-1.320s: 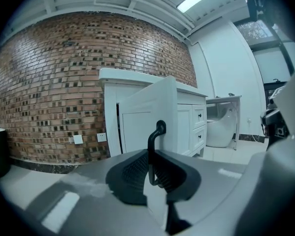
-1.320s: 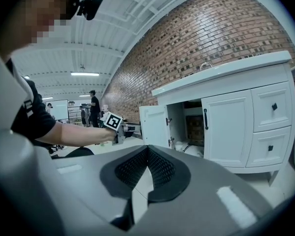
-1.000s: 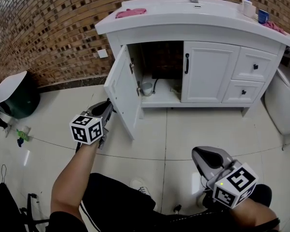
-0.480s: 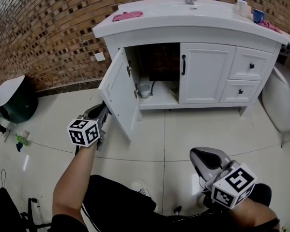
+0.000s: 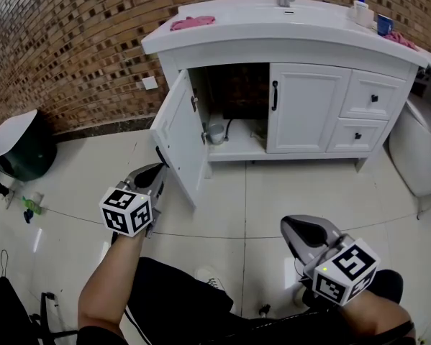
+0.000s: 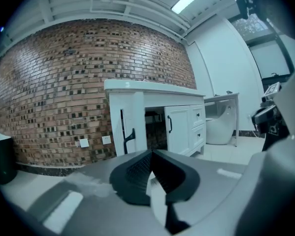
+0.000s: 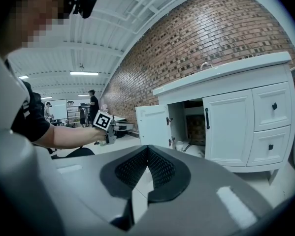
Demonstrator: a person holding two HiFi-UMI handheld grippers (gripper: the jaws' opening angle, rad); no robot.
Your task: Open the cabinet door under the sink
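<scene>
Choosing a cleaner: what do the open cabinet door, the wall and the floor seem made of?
Open cabinet door: probably painted wood board, going by its smooth white finish. Wall: rough red-brown brick, mortar lines visible. Floor: glossy pale tile, with joint lines and reflections.

The toilet (image 5: 418,153) beside the cabinet (image 5: 309,110) is cut by the right edge

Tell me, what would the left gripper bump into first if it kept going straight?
Probably the open cabinet door, near its black handle; the left gripper aims about at its edge, though depth is unclear.
</scene>
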